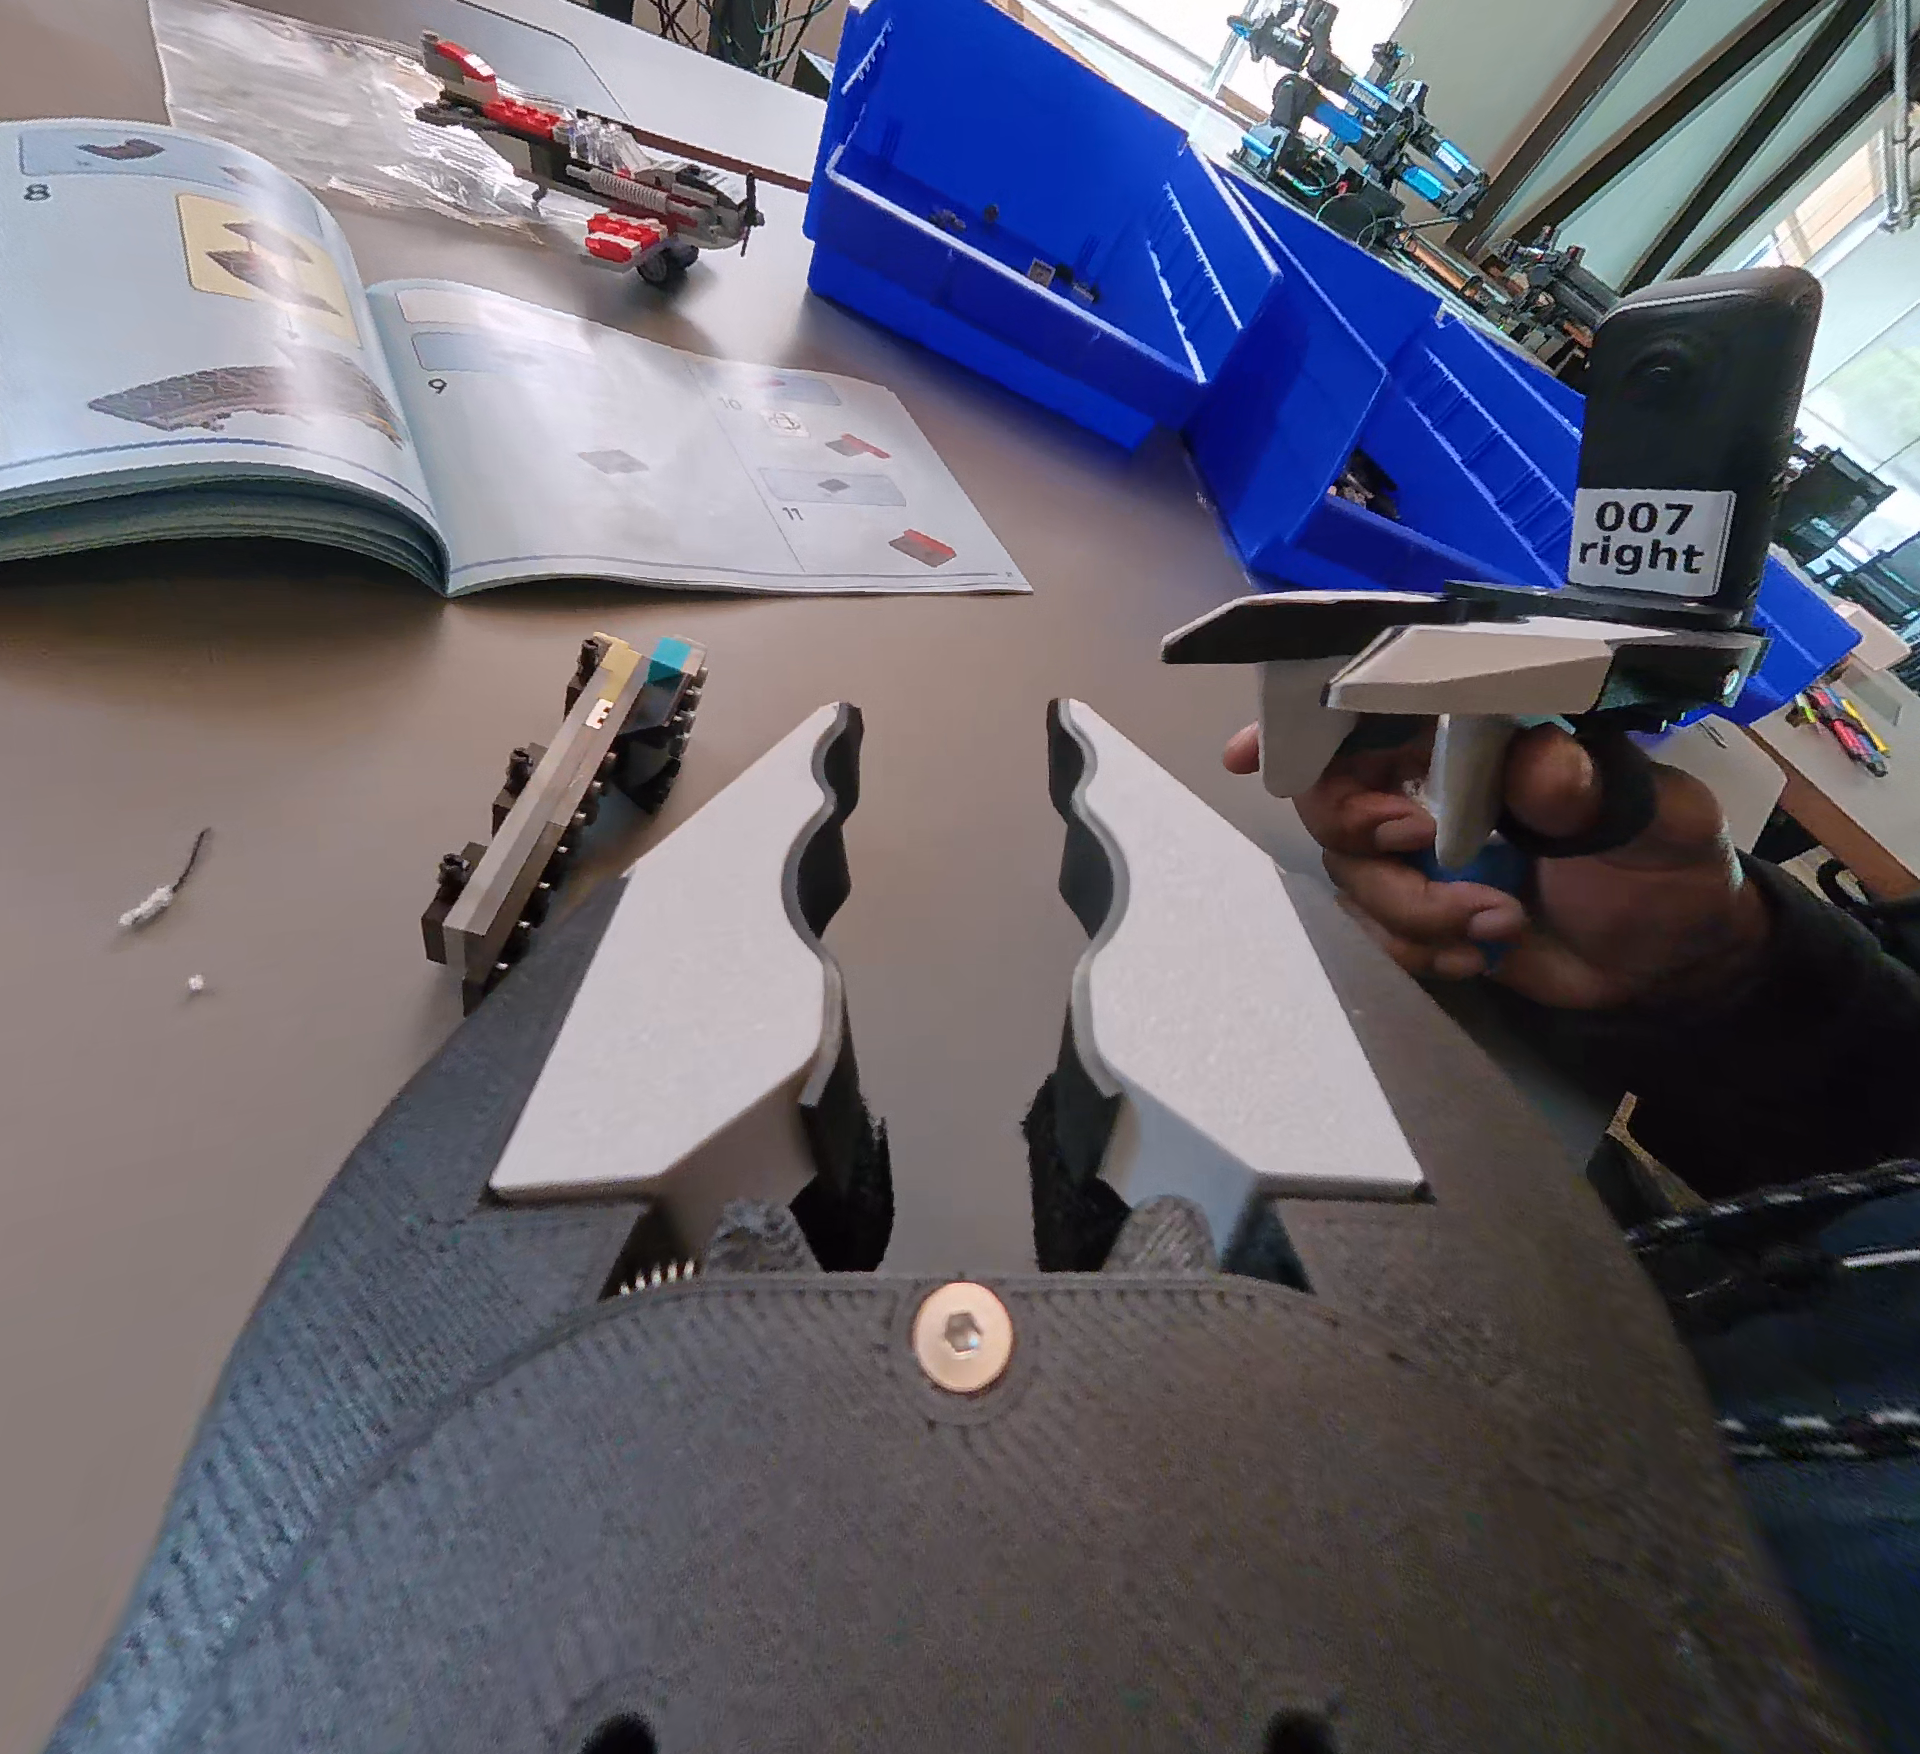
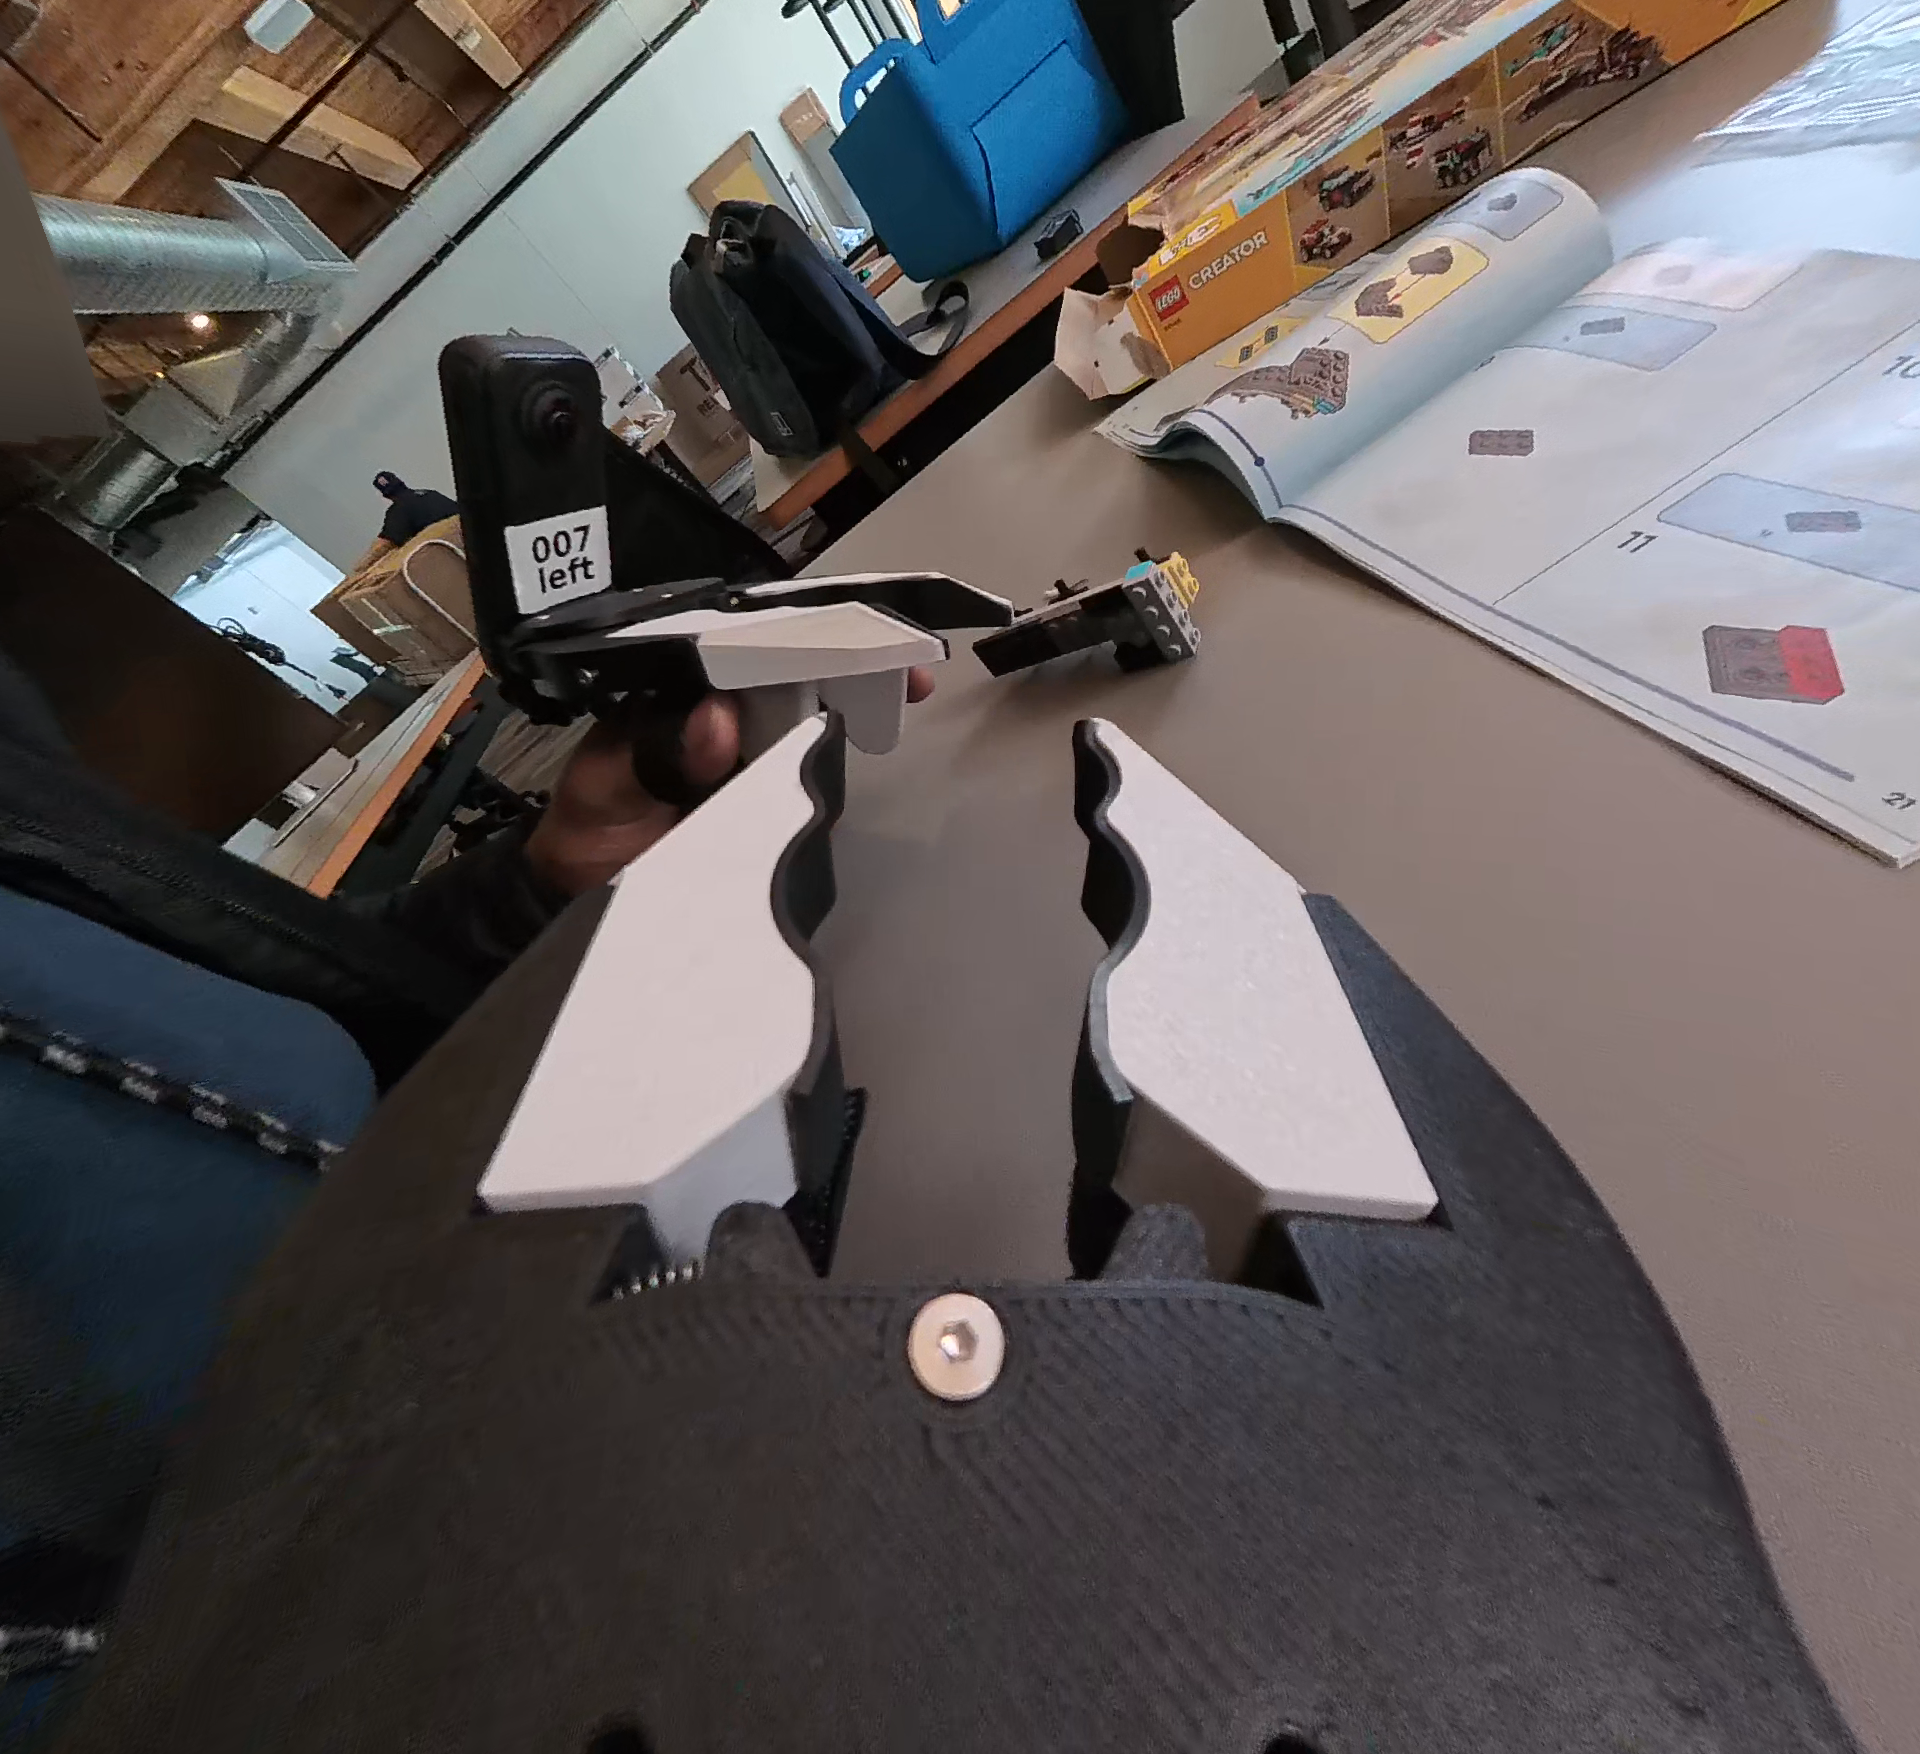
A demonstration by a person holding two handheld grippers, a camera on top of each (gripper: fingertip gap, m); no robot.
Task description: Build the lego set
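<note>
Grey table [image 1: 260, 1029], wide, mostly bare. Blue bins [image 1: 1039, 270] along far right edge, seen in left wrist view only. Yellow set box [image 2: 1455, 115] at far edge, seen in right wrist view only. Open instruction booklet [image 1: 540, 457] flat on table, well beyond both grippers. Finished red-and-grey plane model [image 1: 613, 177] on clear plastic bag [image 1: 312, 115] behind booklet.

Left gripper [image 1: 954, 738] low over table, fingers moderately apart, holding nothing, bare table between them. Right gripper [image 2: 954, 754] likewise moderately apart, gripping nothing, touching nothing.

Partial lego build [image 1: 566, 821], long grey-black strip with teal and yellow bricks at far end, lying on table just left of left gripper, apart from fingers. Same build [image 2: 1101, 624] just ahead of left gripper's tips in right wrist view. Small white scraps [image 1: 156, 904] left of build.
</note>
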